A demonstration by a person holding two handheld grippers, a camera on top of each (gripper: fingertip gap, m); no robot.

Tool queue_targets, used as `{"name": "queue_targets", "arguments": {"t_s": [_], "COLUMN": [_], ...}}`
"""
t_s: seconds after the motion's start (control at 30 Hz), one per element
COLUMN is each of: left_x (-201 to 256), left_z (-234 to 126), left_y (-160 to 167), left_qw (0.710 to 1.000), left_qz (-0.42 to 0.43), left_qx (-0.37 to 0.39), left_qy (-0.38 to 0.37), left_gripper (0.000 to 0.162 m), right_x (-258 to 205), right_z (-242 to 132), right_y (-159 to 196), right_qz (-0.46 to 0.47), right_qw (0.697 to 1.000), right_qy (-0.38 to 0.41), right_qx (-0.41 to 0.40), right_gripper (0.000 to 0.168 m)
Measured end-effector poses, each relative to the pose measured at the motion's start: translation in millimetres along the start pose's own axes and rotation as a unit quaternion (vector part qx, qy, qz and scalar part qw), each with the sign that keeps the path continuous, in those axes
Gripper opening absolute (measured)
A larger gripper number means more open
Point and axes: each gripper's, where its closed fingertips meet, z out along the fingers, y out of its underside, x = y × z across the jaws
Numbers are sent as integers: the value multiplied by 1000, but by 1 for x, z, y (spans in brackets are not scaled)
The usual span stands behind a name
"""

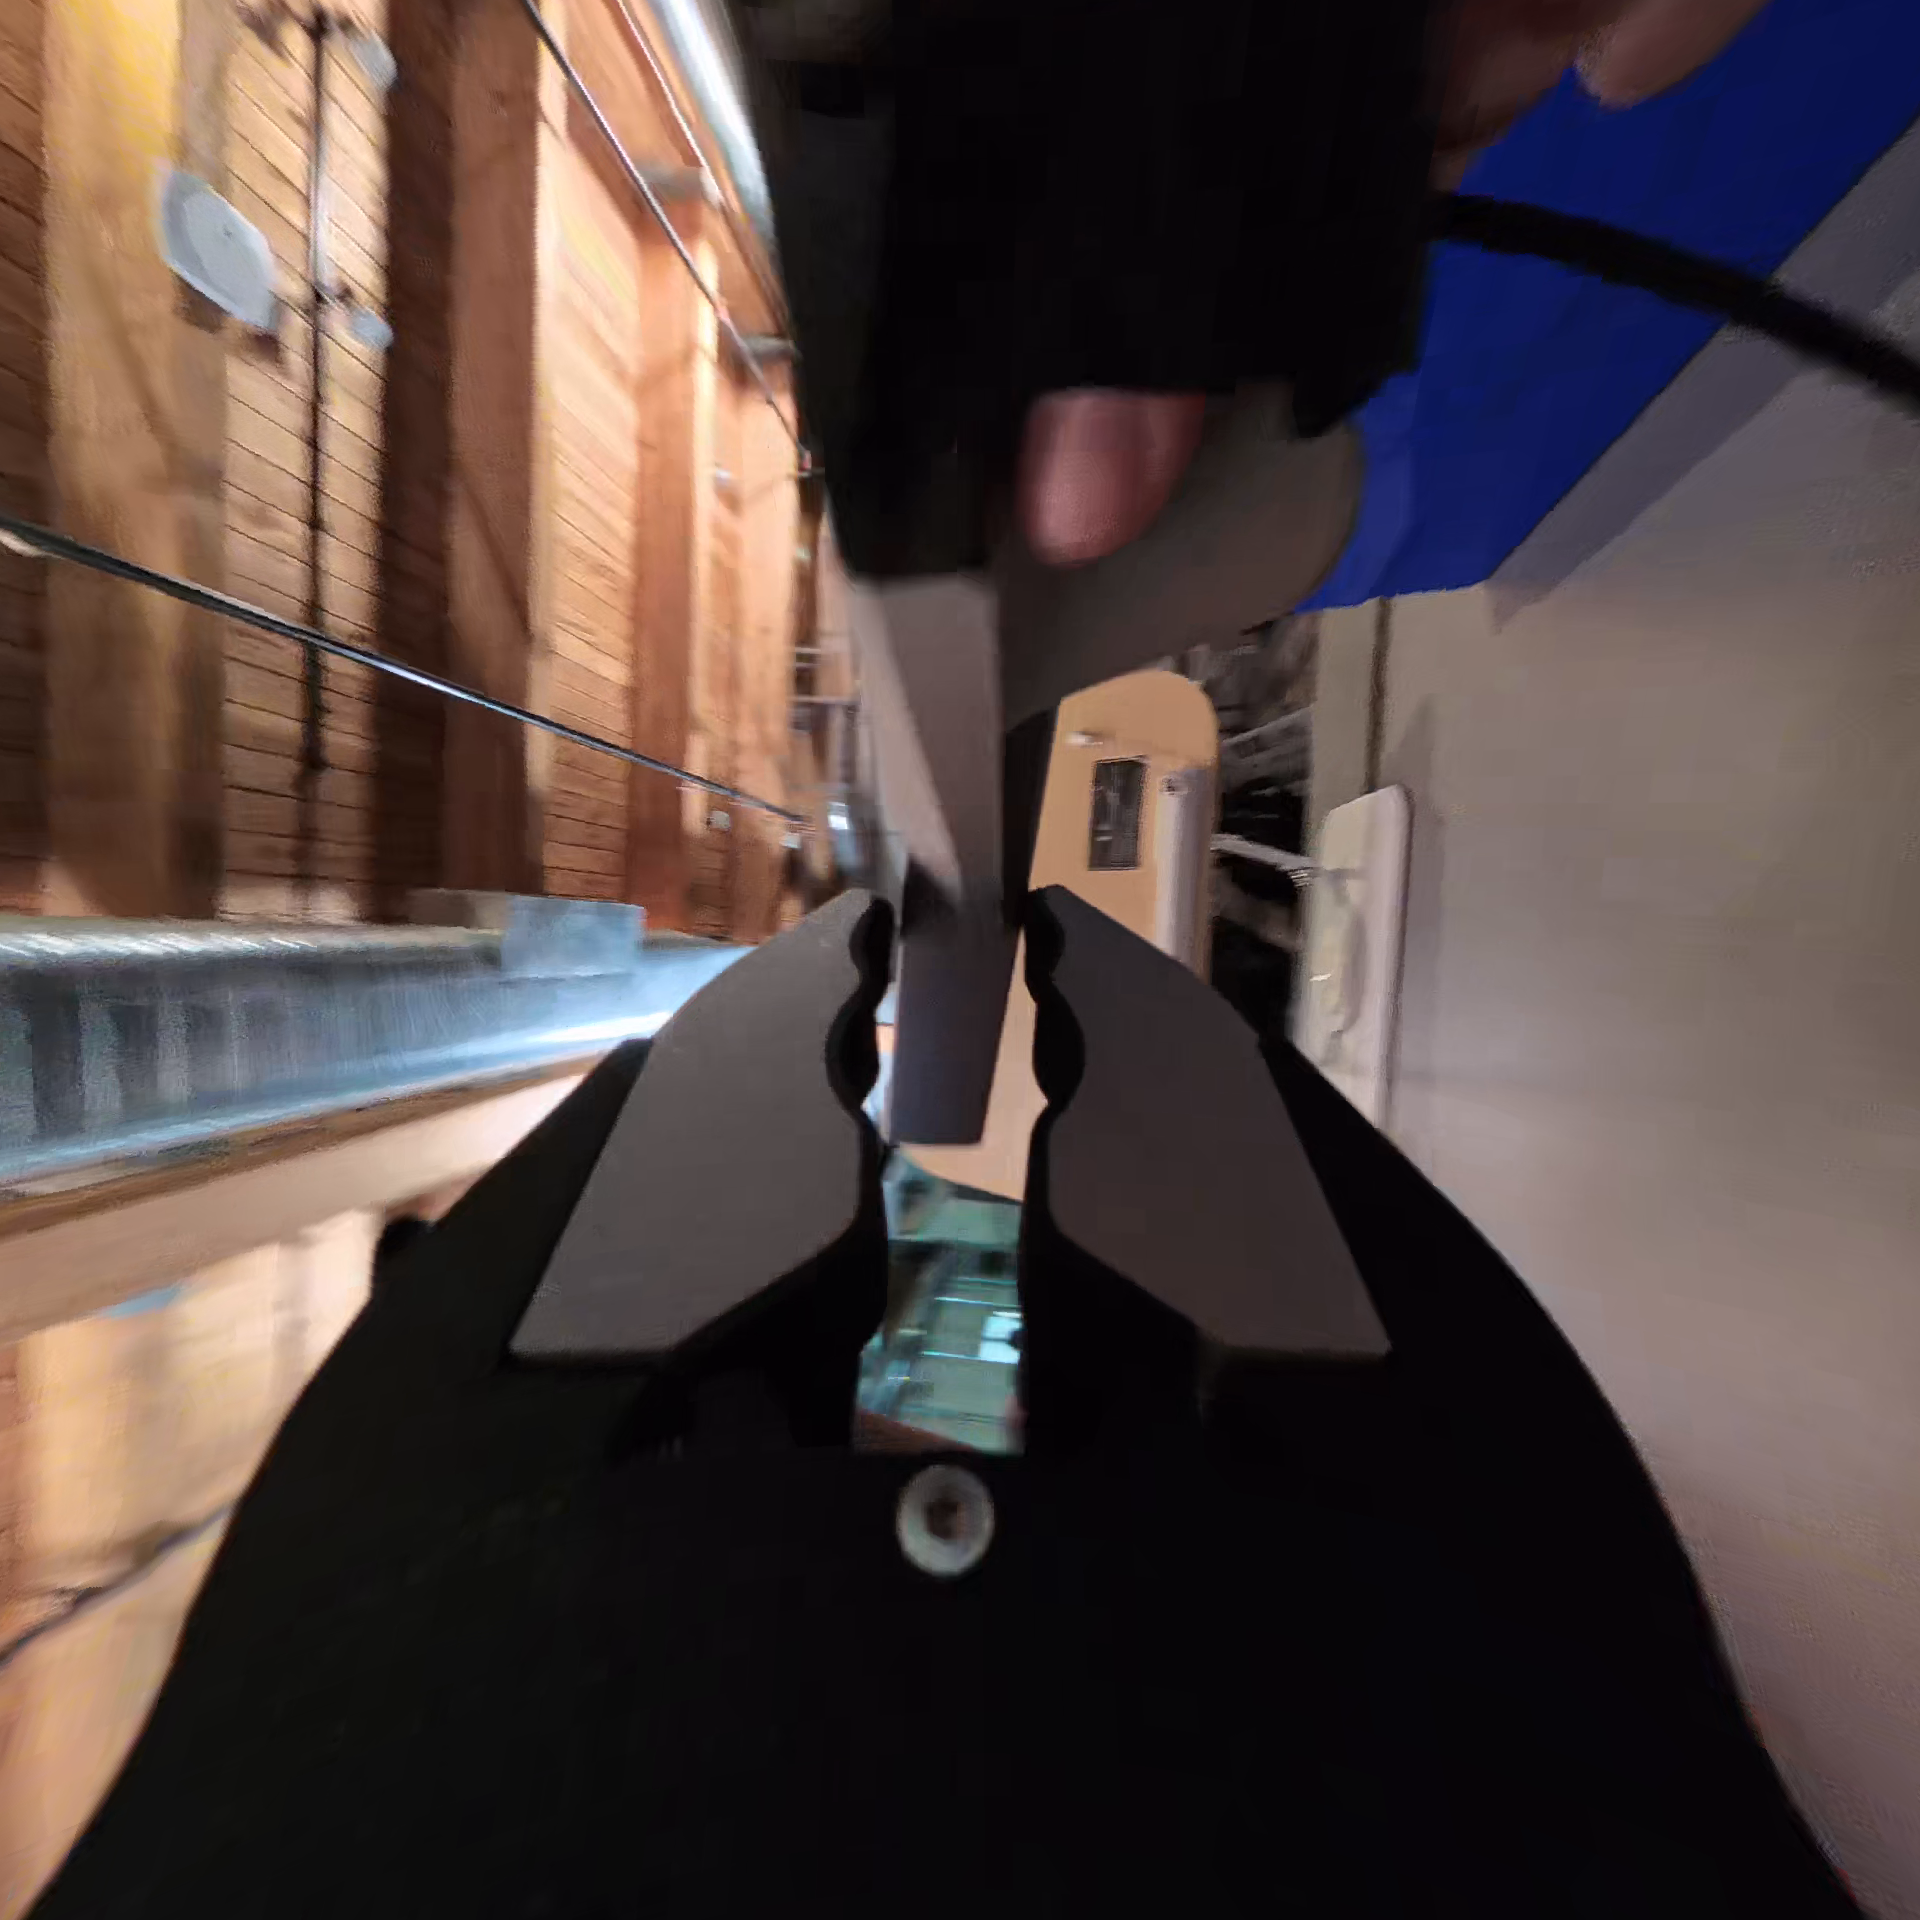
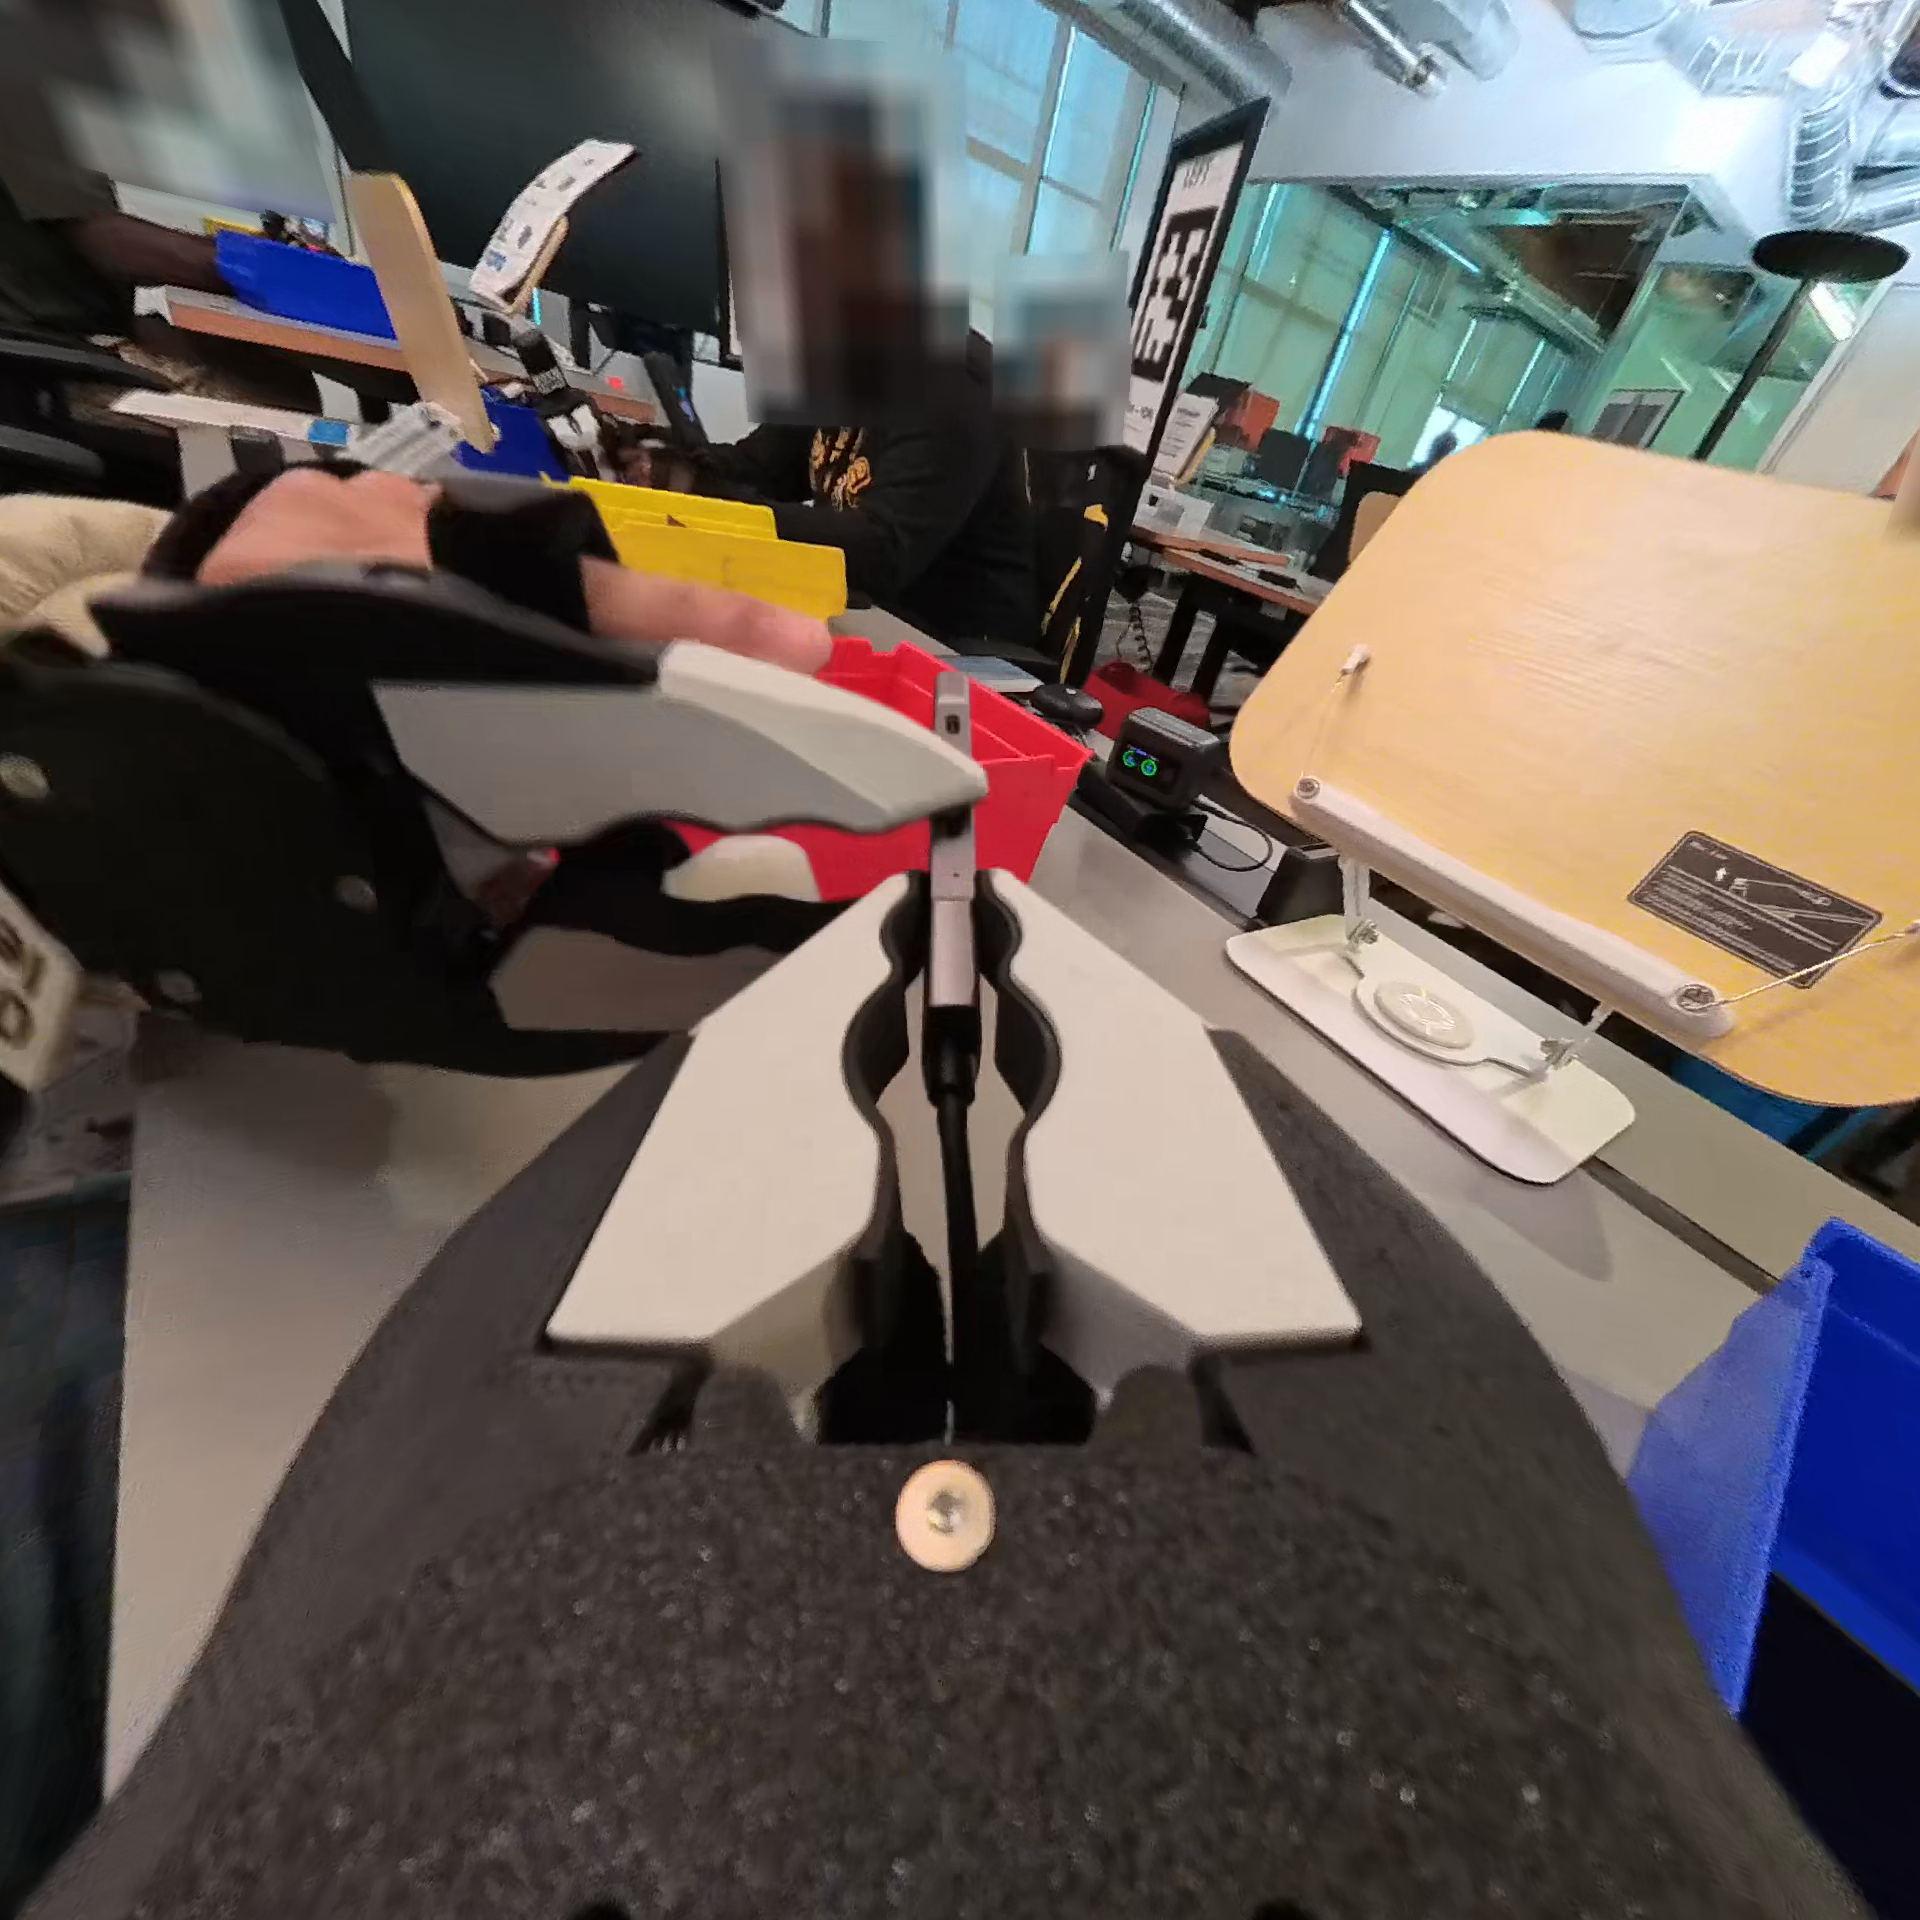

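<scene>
The left gripper (image 2: 935, 800) pinches the upper end of a slim grey adapter (image 2: 951, 935) from the left side. The right gripper (image 2: 951, 904) clamps the adapter's lower body; its long axis and black cable (image 2: 956, 1164) run along the fingers. Behind, the red bin (image 2: 1023, 790) shows no visible contents.

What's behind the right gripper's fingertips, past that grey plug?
The left gripper reaches across the grey plug; behind sits a red bin. The bin's contents are hidden.
</scene>
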Motion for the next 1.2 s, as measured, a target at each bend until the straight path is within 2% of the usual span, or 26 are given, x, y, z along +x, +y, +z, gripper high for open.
{"name": "queue_targets", "arguments": {"t_s": [0.07, 0.13, 0.2, 0.23, 0.27, 0.33, 0.37, 0.43, 0.5, 0.53, 0.63, 0.9, 1.07, 1.2], "left_x": [1, -1, 4, 13, 20, 22, 26, 38, 47, 50, 54, 65, 72, 73], "left_z": [-8, -17, -24, -30, -35, -43, -47, -53, -54, -58, -69, -72, -71, -72], "left_y": [11, 27, 39, 35, 31, 25, 21, 16, 19, 18, 13, 14, 13, 11], "left_qw": [995, 970, 912, 878, 853, 818, 807, 814, 850, 854, 835, 826, 833, 823], "left_qz": [-91, -226, -380, -429, -455, -490, -496, -467, -409, -392, -397, -394, -379, -390], "left_qx": [-13, -20, -17, 3, 22, 71, 87, 101, 109, 121, 156, 164, 152, 151], "left_qy": [46, 89, 151, 212, 255, 291, 308, 330, 313, 320, 348, 367, 374, 385], "left_gripper": [29, 31, 41, 46, 44, 43, 36, 21, 13, 11, 8, 7, 7, 6], "right_x": [5, 8, -4, -12, -19, -32, -39, -53, -57, -60, -69, -78, -82, -84], "right_z": [-5, -10, -15, -16, -17, -17, -17, -19, -20, -21, -21, -12, -9, -7], "right_y": [7, 15, 18, 19, 20, 19, 16, 11, 15, 19, 20, 25, 28, 28], "right_qz": [4, -5, -37, -60, -83, -110, -113, -115, -126, -131, -117, -121, -128, -131], "right_qw": [1000, 1000, 998, 996, 993, 989, 986, 982, 979, 976, 973, 973, 972, 972], "right_qy": [-7, -13, -49, -67, -80, -102, -119, -151, -161, -173, -198, -196, -198, -194], "right_qx": [-3, -11, -9, -7, -8, -5, 1, 16, 2, -6, 1, 11, 12, 24], "right_gripper": [8, 7, 7, 7, 7, 7, 7, 7, 7, 7, 7, 7, 8, 9]}}
